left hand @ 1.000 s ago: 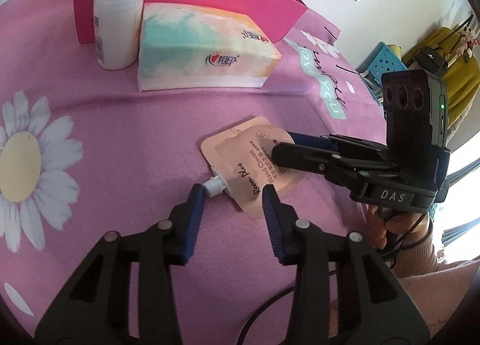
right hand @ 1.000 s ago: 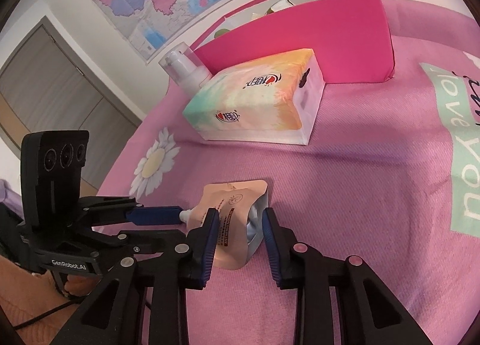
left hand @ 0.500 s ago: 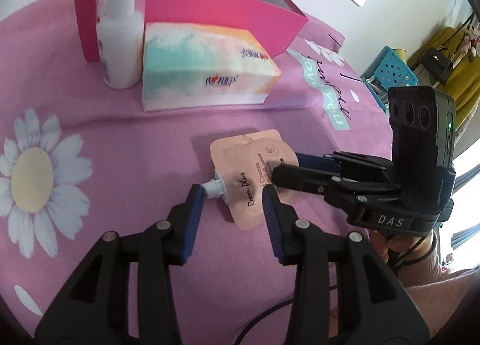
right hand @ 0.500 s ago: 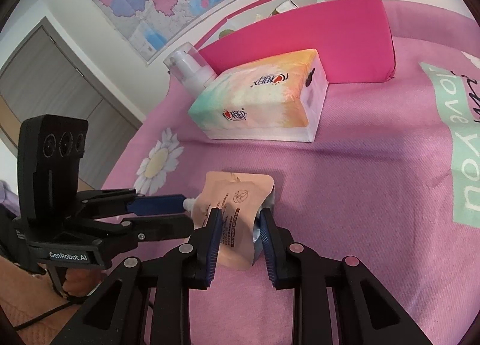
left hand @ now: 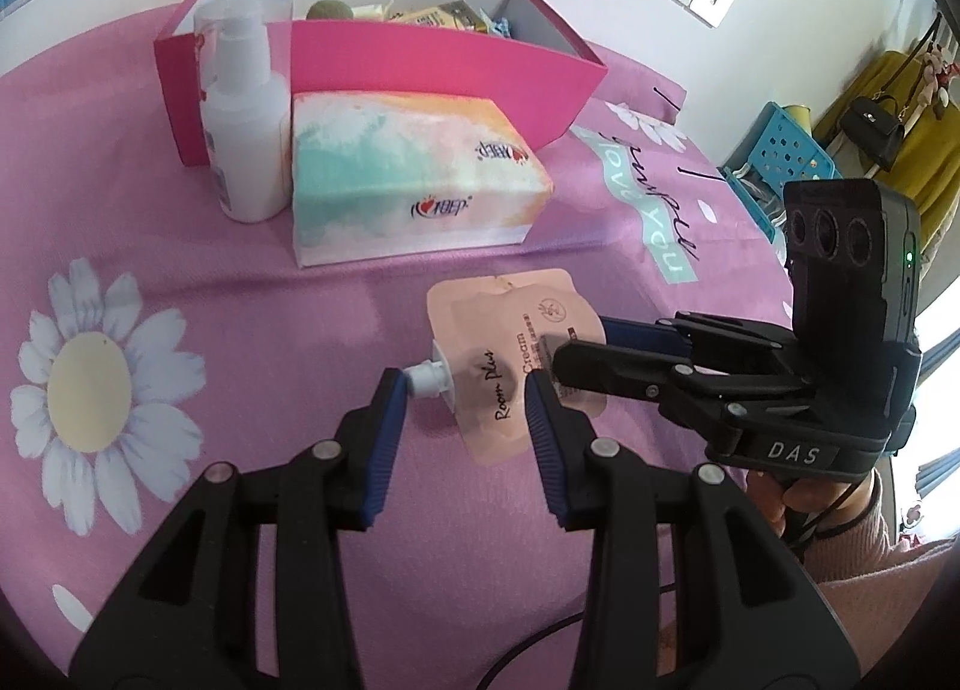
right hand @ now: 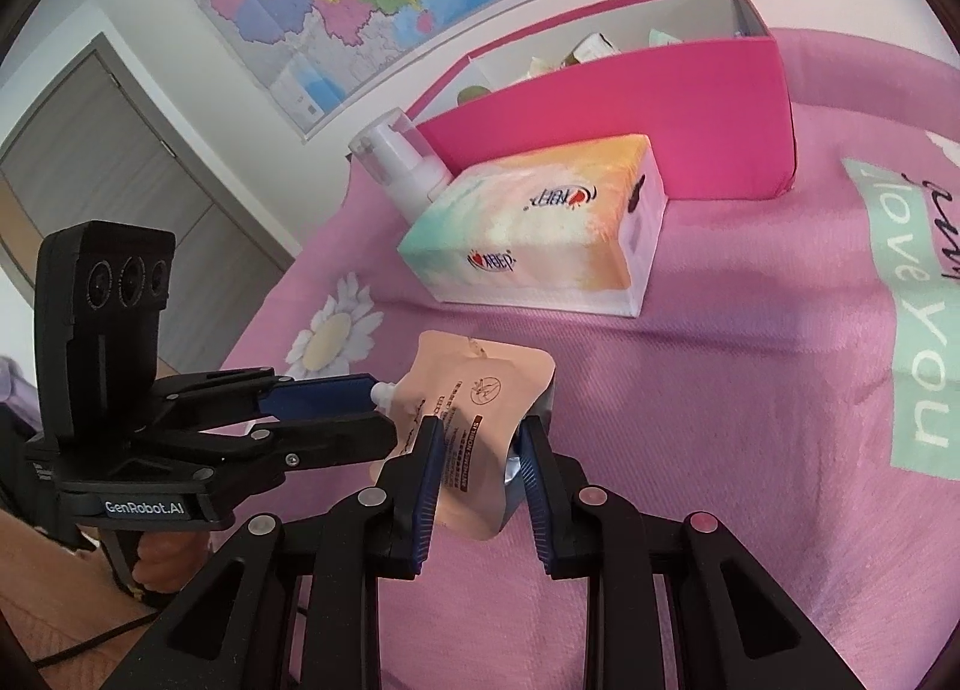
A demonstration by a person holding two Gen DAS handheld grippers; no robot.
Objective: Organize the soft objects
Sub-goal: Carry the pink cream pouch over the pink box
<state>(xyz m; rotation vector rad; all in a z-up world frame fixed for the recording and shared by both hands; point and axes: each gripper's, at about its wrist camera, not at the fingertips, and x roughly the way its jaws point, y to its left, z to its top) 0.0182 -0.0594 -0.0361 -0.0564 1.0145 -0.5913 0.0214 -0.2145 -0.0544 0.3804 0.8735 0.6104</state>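
On the pink bedspread, just in front of the tissue pack, lies the peach hand-cream pouch w/ its white spout pointing left. Right gripper is clamped across the pouch's lower body — pads pressing the foil from both sides, the bottom corner buckling between them. Left gripper sits w/ jaws part-open, straddling the spout end; the left pad is about at the cap, the other is over the printed face, and neither looks to be squeezing.

Risks, as I judge them:
- The pouch is soft and slick, so a pinch low on the body may let it sag, fold or slide out on lifting.
- Squeezing hard could force cream toward the cap; can't tell if it's screwed tight.
- Both tools crowd the same small item — fingers could knock each other, or tug it opposite ways.
- The pink box already holds stuff, and the pump bottle and tissue pack stand in front of it, so a low carry could clip them.
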